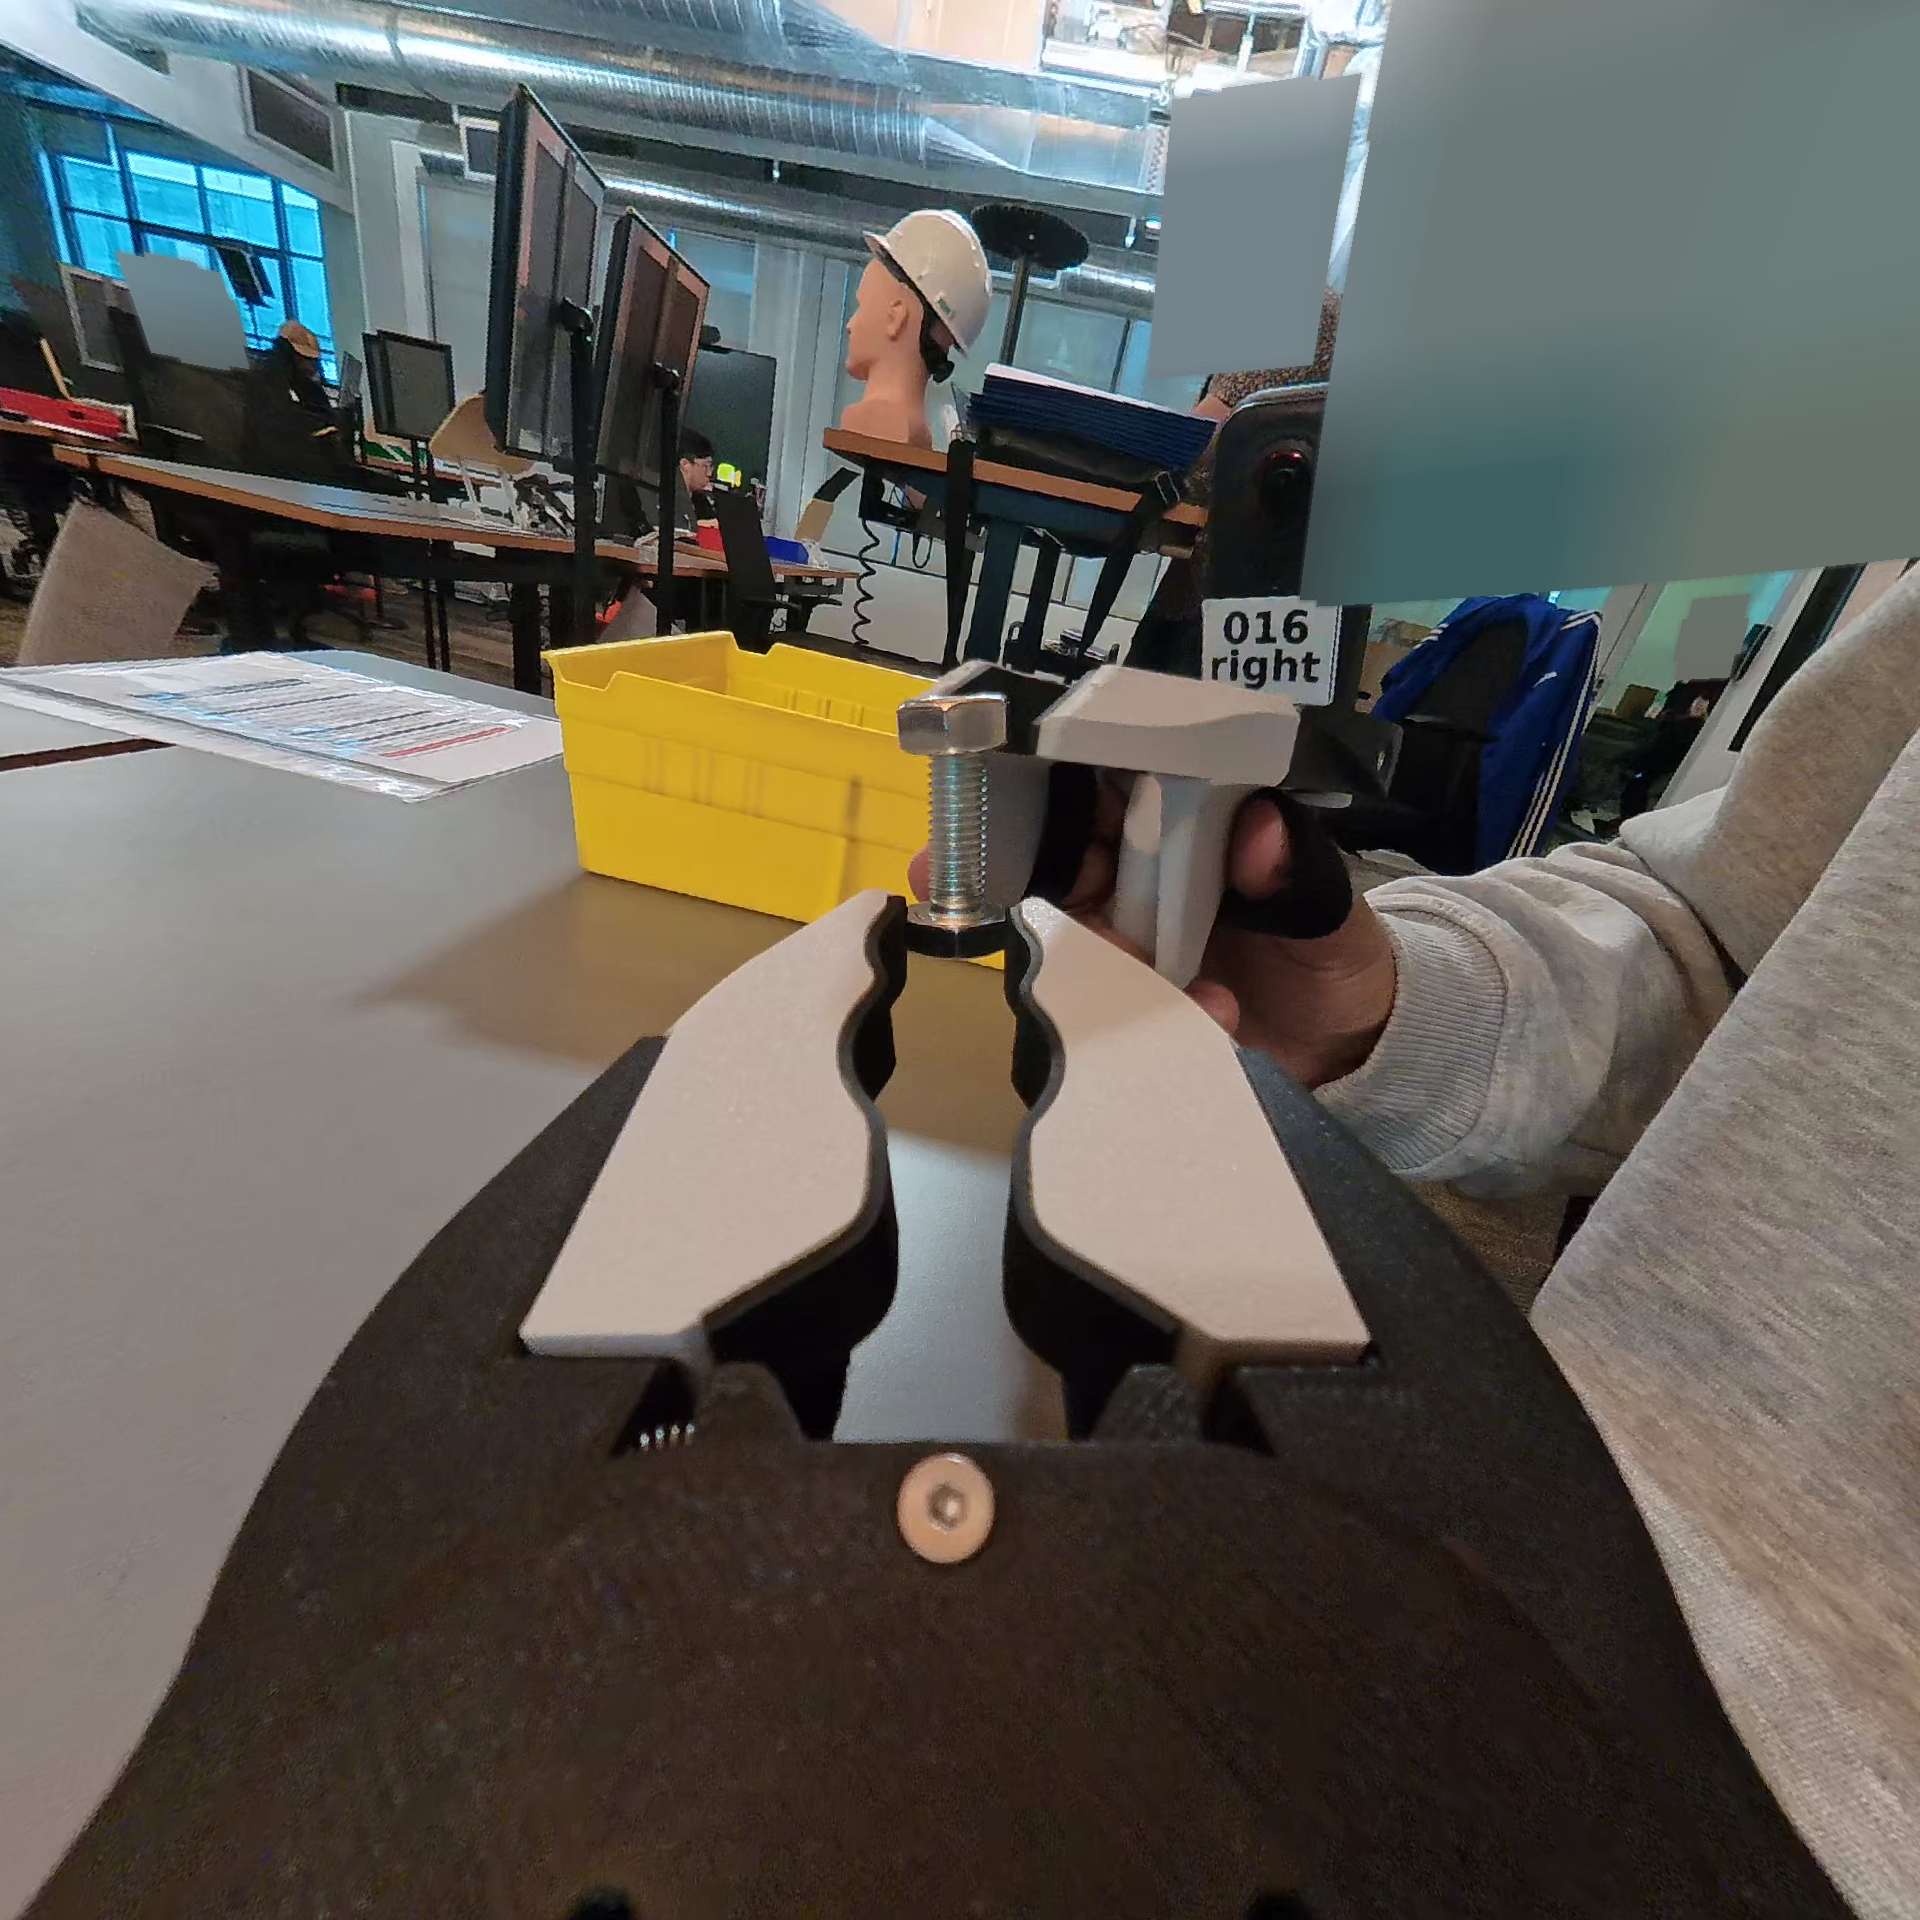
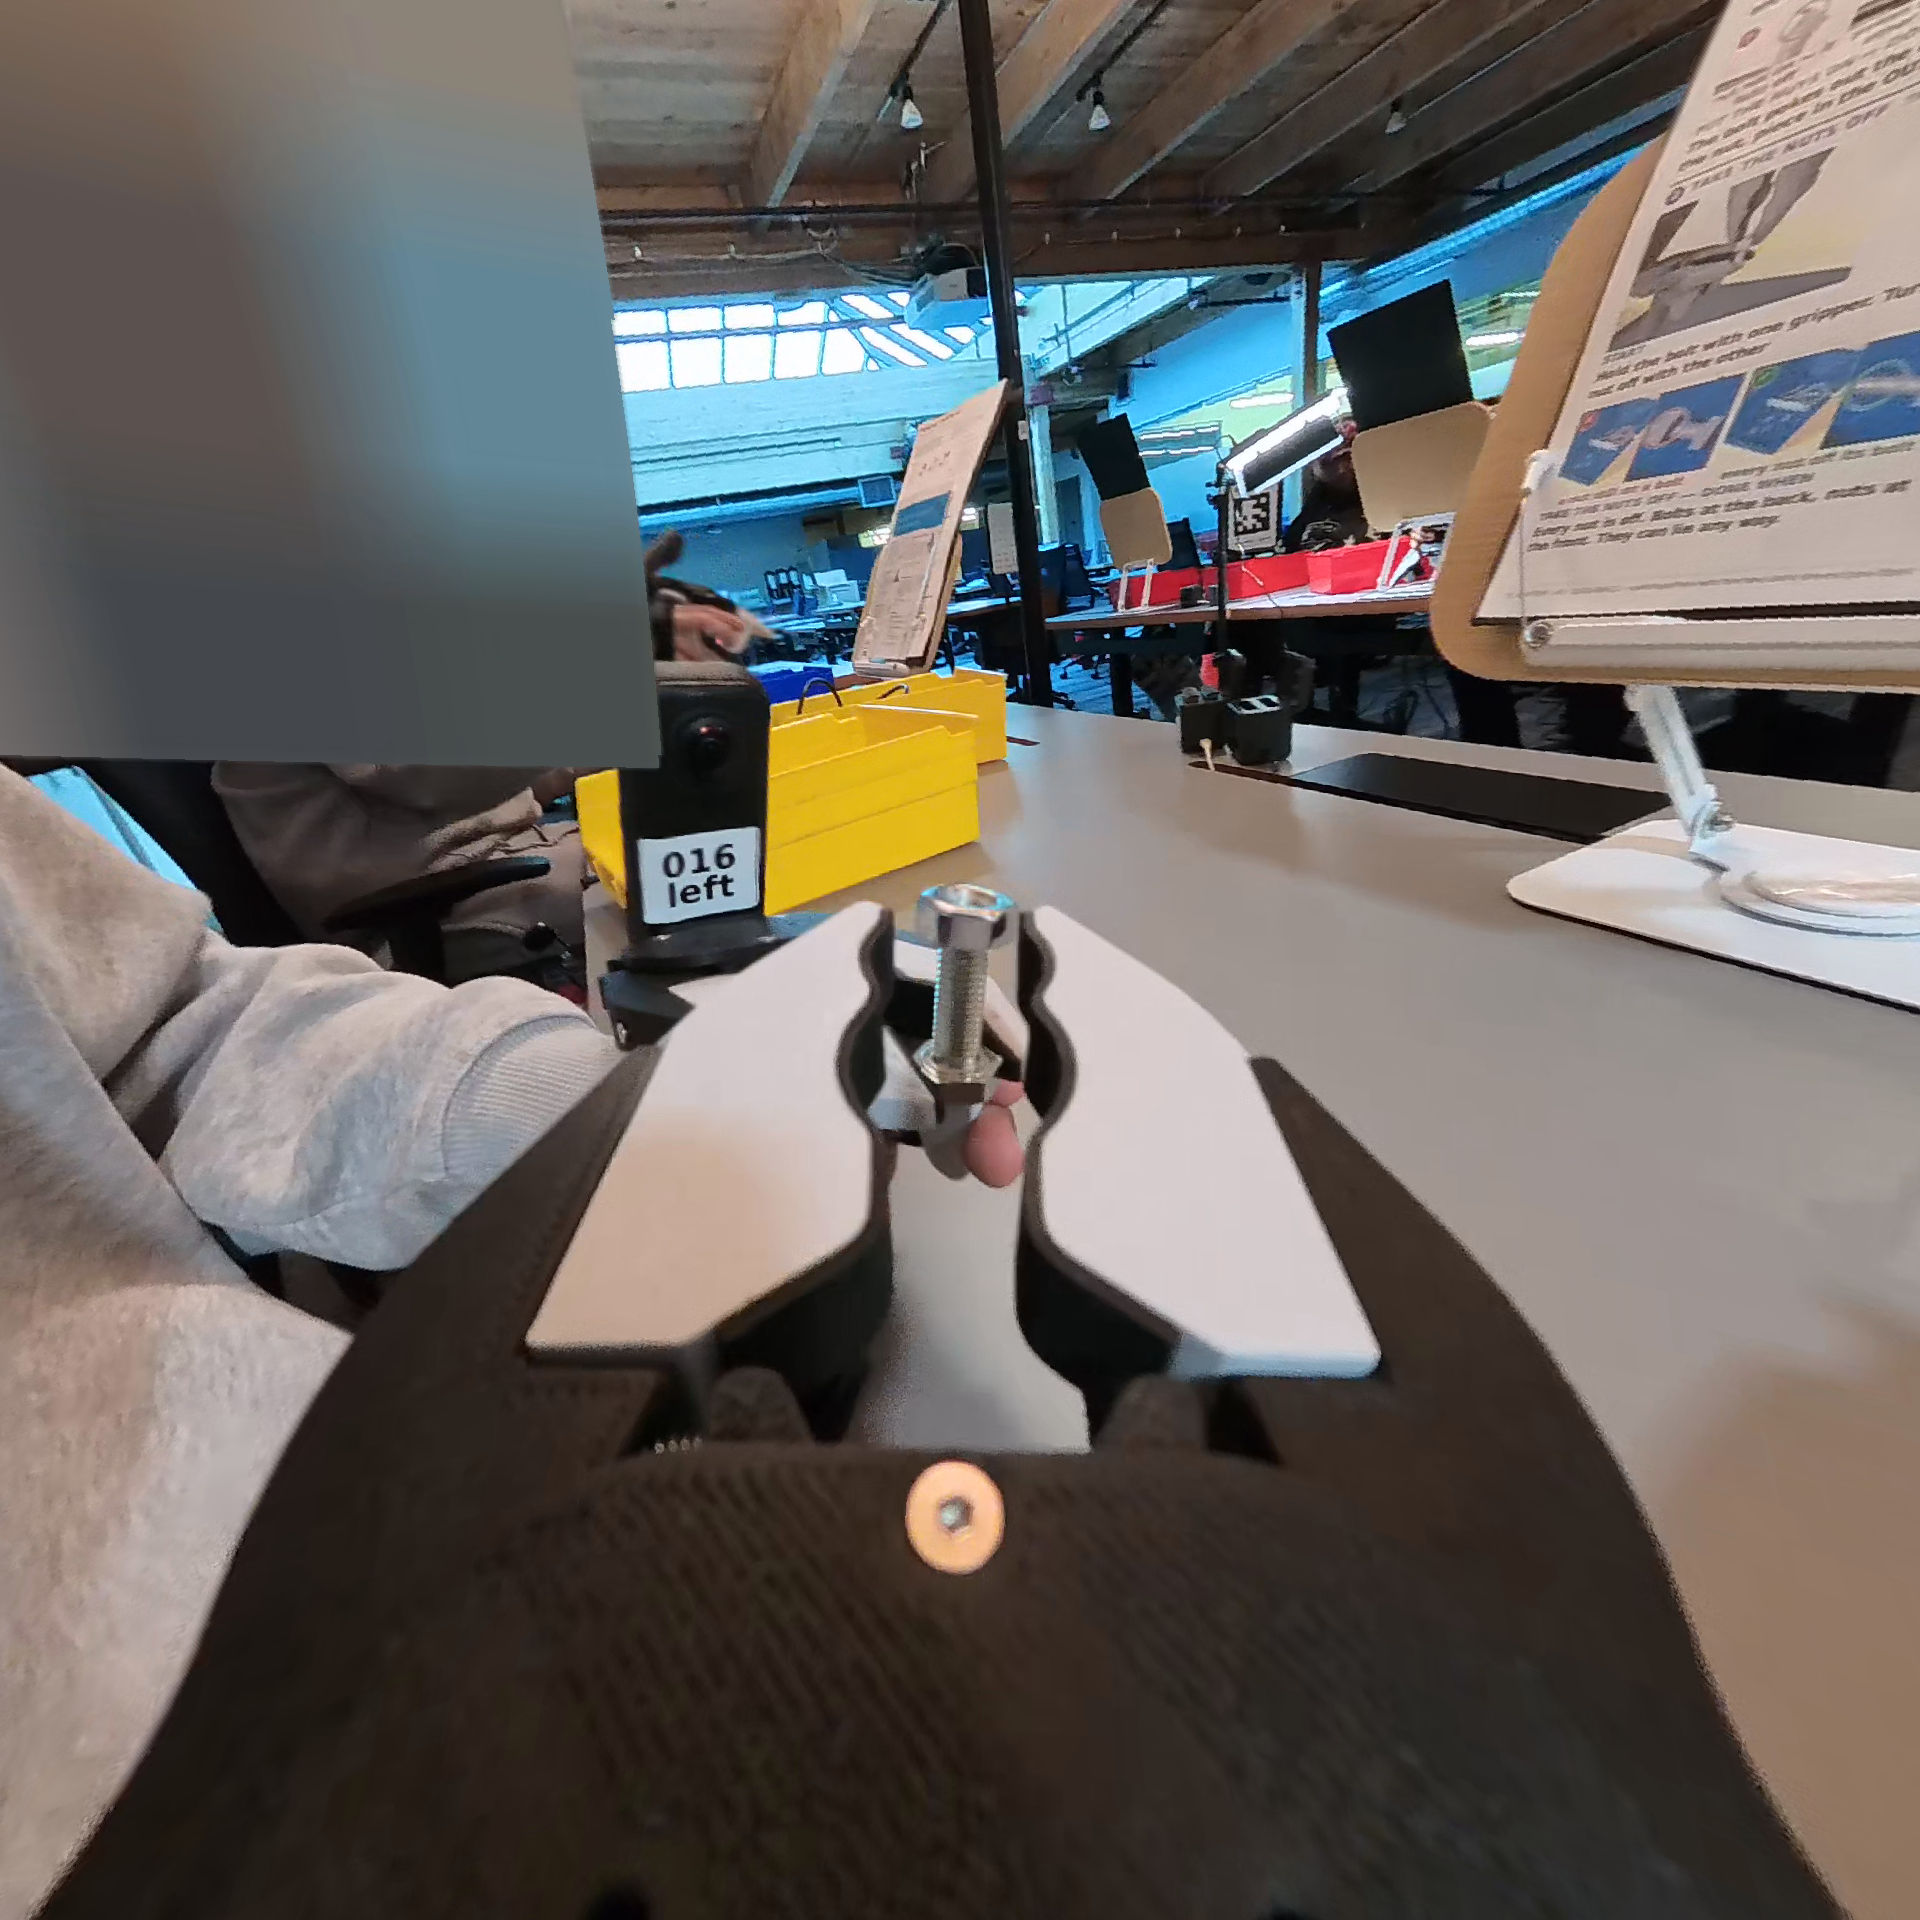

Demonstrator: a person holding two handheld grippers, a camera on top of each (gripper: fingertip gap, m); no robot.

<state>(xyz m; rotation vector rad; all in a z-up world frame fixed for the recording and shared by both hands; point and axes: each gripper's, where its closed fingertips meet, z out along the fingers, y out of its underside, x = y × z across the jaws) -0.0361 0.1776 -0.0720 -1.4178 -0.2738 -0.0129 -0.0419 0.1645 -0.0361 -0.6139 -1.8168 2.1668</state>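
Note:
A silver bolt point(image 1: 958, 821) stands upright in the air above the grey table point(image 1: 260, 1039). My left gripper point(image 1: 954, 923) is shut on the nut point(image 1: 951, 914) at the bolt's lower end. My right gripper point(image 2: 958, 928) is shut on the bolt's hex head point(image 2: 962, 912); in the left wrist view its fingers point(image 1: 1164, 727) reach in from the right at the head point(image 1: 951, 722). In the right wrist view the threaded shaft point(image 2: 954, 1013) runs down to the nut point(image 2: 956, 1065). The left gripper's body point(image 2: 701, 821) shows behind, its fingers mostly hidden.
A yellow bin point(image 1: 727, 790) sits on the table just behind the bolt; it also shows in the right wrist view point(image 2: 873, 800). A laminated sheet point(image 1: 281, 717) lies at the far left. A page stand point(image 2: 1714, 364) on a white base point(image 2: 1662, 914) stands at the right. Grey sleeves point(image 1: 1507, 987) border both views. My left and right fingertips are right by each other.

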